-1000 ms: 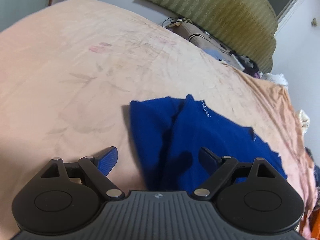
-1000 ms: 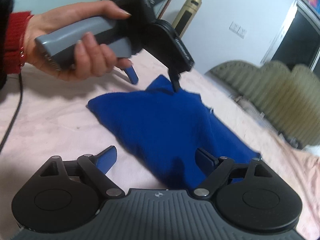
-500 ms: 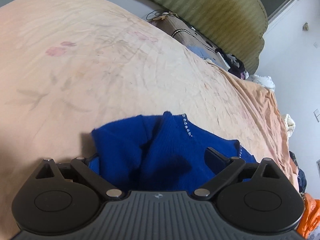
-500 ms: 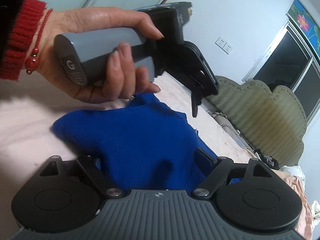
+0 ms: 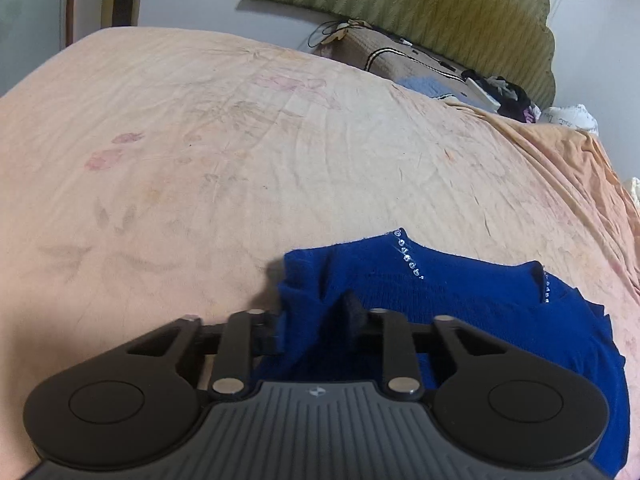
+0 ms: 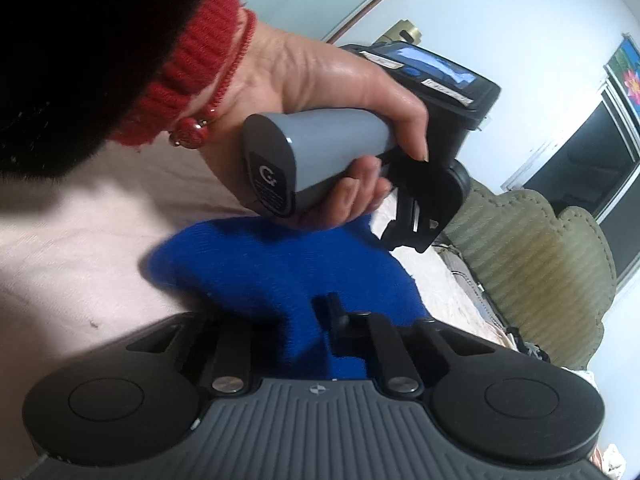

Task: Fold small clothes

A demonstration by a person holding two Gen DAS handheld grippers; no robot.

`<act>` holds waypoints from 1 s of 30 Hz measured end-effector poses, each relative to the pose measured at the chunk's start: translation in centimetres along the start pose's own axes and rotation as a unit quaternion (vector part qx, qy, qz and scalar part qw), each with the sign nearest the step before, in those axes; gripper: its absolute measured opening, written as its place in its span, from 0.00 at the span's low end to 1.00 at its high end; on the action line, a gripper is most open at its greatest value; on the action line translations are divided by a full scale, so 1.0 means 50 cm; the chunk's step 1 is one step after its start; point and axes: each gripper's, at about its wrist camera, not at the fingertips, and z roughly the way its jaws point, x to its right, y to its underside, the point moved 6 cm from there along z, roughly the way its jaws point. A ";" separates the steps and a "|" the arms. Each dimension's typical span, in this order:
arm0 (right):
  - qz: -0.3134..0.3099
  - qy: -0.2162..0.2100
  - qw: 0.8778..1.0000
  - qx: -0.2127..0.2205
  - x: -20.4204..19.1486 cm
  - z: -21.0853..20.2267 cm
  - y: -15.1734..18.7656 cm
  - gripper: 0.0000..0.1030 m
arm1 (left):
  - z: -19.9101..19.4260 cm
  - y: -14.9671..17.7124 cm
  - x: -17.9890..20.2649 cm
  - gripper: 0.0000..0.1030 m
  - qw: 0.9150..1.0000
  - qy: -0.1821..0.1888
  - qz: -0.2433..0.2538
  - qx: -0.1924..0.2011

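Between the fingers of the left gripper [image 5: 314, 324], low in the left wrist view, a bunched edge of the blue knit sweater [image 5: 460, 312] is pinched; the jaws have just been closing and now press on the fabric from both sides. From there the sweater spreads toward the lower right of the frame, a row of small rhinestones [image 5: 408, 254] running along its upper edge. It lies on a peach bedsheet [image 5: 240, 140] with a faded floral print, which fills the middle of the picture. An olive padded headboard [image 5: 420, 4] stands at the upper right.

Low in the right wrist view, the right gripper [image 6: 304, 328] has likewise just been closing and clamps another fold of the same sweater. Above it, a hand [image 6: 332, 100] with a red knit cuff [image 6: 180, 76] grasps the grey handle of the left gripper.
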 end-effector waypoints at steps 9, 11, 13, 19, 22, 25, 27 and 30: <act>0.061 -0.036 0.997 0.008 0.040 -0.021 -0.001 0.06 | -0.033 0.006 0.063 0.12 0.992 -0.095 0.078 0.024; 0.065 -0.030 0.997 0.015 0.054 -0.034 0.001 0.06 | -0.039 0.006 0.079 0.12 0.988 -0.114 0.097 0.029; 0.072 -0.026 0.997 0.021 0.065 -0.049 0.005 0.06 | -0.044 0.006 0.095 0.12 0.984 -0.131 0.115 0.034; 0.099 -0.004 0.994 0.040 0.107 -0.094 0.026 0.05 | -0.054 0.007 0.131 0.12 0.973 -0.171 0.153 0.037; 0.112 0.005 0.993 0.043 0.113 -0.124 0.042 0.05 | -0.061 0.005 0.150 0.12 0.968 -0.183 0.166 0.043; 0.121 0.011 0.992 0.046 0.133 -0.138 0.057 0.04 | -0.069 0.002 0.170 0.12 0.965 -0.190 0.175 0.050; 0.127 0.014 0.991 0.048 0.140 -0.150 0.065 0.04 | -0.074 -0.001 0.184 0.12 0.962 -0.196 0.181 0.053; 0.139 0.021 0.989 0.051 0.151 -0.168 0.080 0.04 | -0.079 -0.005 0.204 0.12 0.961 -0.199 0.182 0.054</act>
